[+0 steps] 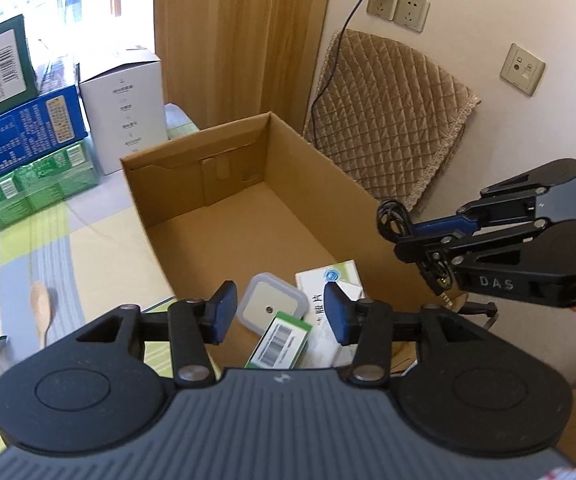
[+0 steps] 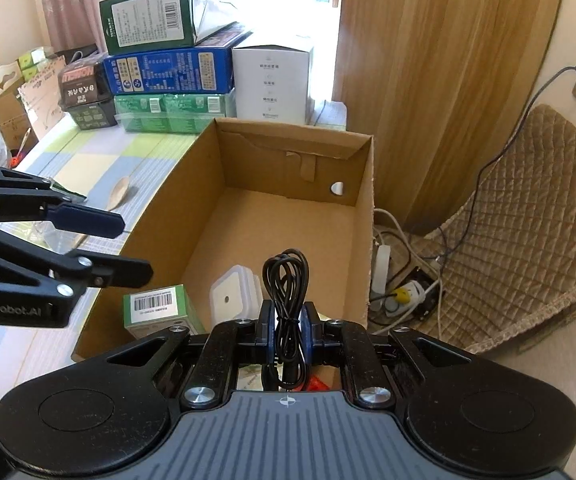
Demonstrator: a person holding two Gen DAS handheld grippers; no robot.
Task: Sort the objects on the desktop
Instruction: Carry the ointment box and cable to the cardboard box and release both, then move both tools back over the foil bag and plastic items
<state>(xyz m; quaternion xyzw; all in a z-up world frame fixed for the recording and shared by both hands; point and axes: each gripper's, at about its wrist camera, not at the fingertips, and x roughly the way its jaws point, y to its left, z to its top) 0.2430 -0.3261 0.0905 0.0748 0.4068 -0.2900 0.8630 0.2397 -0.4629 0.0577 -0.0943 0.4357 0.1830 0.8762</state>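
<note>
An open cardboard box stands on the table edge. Inside it lie a square white lidded container, a green-and-white barcode box and a white medicine box. My left gripper is open and empty above the box's near end. My right gripper is shut on a coiled black cable, held over the box's near right side.
Stacked green, blue and white cartons stand behind the box. A wooden spoon lies on the checked tablecloth. A quilted chair, a power strip and wall sockets are to the right.
</note>
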